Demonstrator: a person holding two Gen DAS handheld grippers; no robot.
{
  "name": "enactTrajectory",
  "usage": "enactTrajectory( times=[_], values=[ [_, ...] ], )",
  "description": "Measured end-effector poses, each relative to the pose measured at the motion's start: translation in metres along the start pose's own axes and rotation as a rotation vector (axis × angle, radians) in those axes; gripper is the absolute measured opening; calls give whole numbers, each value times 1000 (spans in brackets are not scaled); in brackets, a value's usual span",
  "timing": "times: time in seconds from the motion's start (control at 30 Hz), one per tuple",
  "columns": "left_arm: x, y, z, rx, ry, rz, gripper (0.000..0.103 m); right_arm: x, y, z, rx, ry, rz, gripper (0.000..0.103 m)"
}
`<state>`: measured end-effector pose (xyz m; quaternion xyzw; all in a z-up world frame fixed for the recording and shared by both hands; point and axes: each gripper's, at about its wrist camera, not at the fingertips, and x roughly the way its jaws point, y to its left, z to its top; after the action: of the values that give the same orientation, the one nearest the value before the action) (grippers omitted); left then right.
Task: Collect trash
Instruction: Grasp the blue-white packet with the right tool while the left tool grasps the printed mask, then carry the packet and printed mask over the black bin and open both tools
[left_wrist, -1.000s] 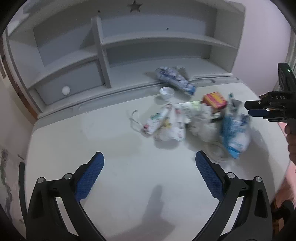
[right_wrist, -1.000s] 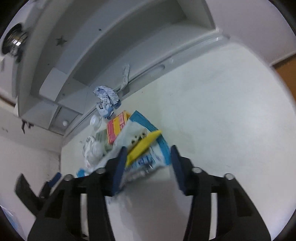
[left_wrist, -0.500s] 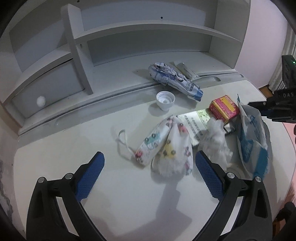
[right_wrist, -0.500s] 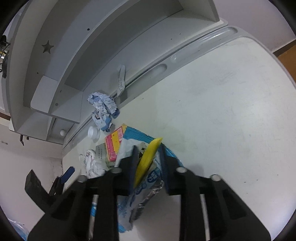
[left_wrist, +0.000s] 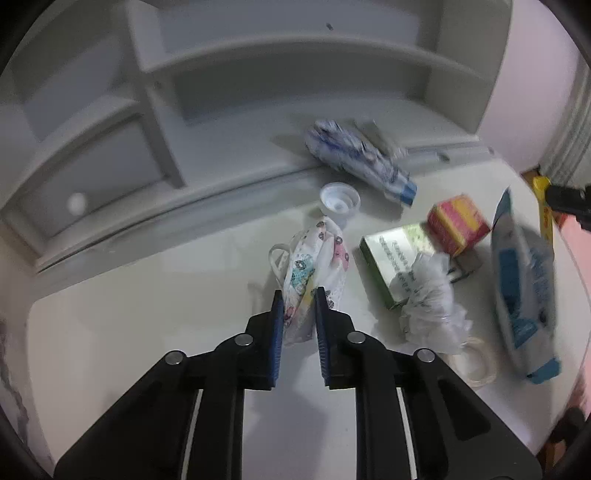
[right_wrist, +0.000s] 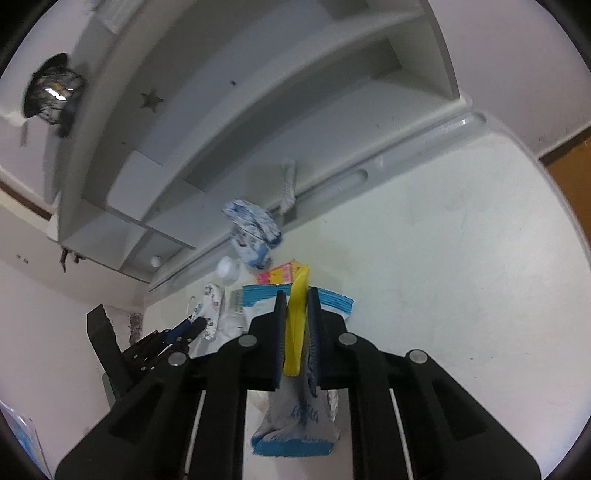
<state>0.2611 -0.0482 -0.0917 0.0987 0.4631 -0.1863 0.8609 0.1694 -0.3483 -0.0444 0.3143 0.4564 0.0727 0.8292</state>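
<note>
A flower-printed face mask (left_wrist: 317, 251) lies on the white table (left_wrist: 147, 314). My left gripper (left_wrist: 298, 295) is closing on the mask's near end, and its blue pads press the cloth. A blue-and-white packet (right_wrist: 295, 417) with a yellow strip (right_wrist: 297, 314) hangs from my right gripper (right_wrist: 297, 295), whose jaws are closing on its top edge. In the left wrist view that packet (left_wrist: 517, 280) hangs at the right, below the right gripper (left_wrist: 565, 201). The right wrist view shows the left gripper (right_wrist: 195, 325) at the mask (right_wrist: 212, 302).
Around the mask lie a white bottle cap (left_wrist: 340, 199), a crumpled blue-white wrapper (left_wrist: 358, 158), a red-and-yellow box (left_wrist: 458, 225), a green-edged box (left_wrist: 391, 258) and crumpled white plastic (left_wrist: 428, 299). A grey shelf unit (left_wrist: 258, 74) stands along the table's back.
My left gripper moved up to the mask and went from wide open to shut on it. My right gripper closed on the packet and lifted it off the table.
</note>
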Motion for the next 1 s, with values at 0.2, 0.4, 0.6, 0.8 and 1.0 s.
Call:
enactTrajectory(
  times=[0.2,0.4,0.6,0.8,1.0],
  values=[
    [-58,-26,-1,1,-83,-8,11,-62,-5,-15,-51,-101,5,12],
    [-100,-122,-18,104,-153,-121,11,-146,-65,-67,-3,-227,-95,12],
    [-113,-267,-49,288,-144,-355,11,-226,-164,-139,144,-324,-255,12],
    [-100,-390,-103,495,-83,-485,11,-256,-260,-200,320,-332,-364,12],
    [-42,-466,-158,635,97,-564,11,-232,-336,-237,435,-223,-407,12]
  ],
)
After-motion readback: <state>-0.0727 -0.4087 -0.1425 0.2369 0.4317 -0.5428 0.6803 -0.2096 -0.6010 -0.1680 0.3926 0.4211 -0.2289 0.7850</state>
